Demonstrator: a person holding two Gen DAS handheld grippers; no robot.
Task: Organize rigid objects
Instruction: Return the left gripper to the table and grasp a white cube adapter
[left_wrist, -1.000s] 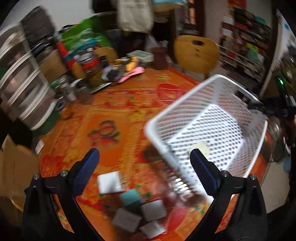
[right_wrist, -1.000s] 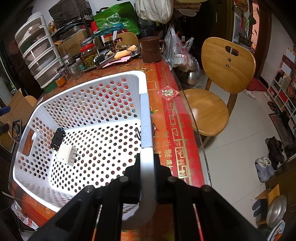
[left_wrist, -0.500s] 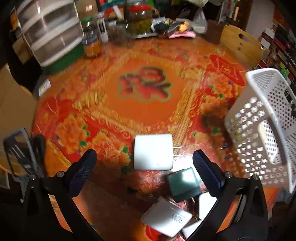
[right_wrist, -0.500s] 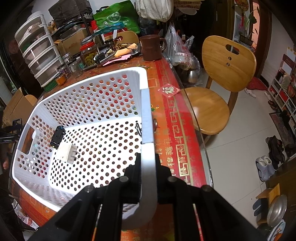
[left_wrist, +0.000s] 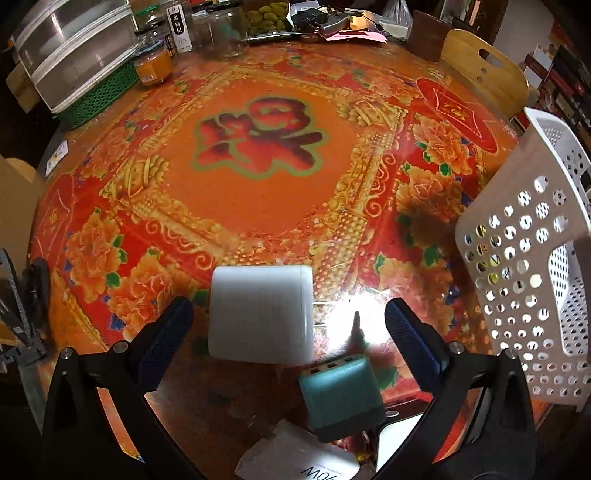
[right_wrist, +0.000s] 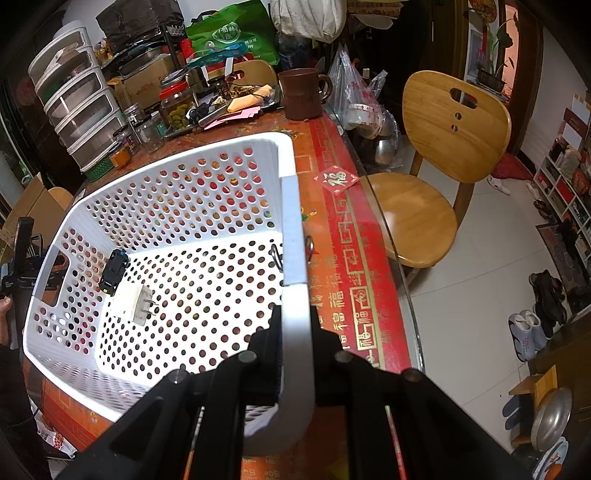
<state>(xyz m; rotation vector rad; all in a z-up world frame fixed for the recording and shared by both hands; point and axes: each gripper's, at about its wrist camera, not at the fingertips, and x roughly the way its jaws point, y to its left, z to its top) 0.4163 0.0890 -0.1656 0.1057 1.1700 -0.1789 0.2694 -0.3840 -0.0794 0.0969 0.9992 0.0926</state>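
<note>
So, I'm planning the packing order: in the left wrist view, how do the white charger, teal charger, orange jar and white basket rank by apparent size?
1. white basket, though cut off at the frame edge
2. white charger
3. teal charger
4. orange jar, farther from the camera, so its true size is unsure

Left gripper (left_wrist: 288, 332): jaws spread wide, blue-padded fingertips (left_wrist: 166, 332) well apart, angled downward — nothing clamped between them. Right gripper (right_wrist: 295, 350): jaws drawn close, pinching the white basket rim (right_wrist: 293, 236) from both sides — black fingers pointing forward along that edge.
</note>
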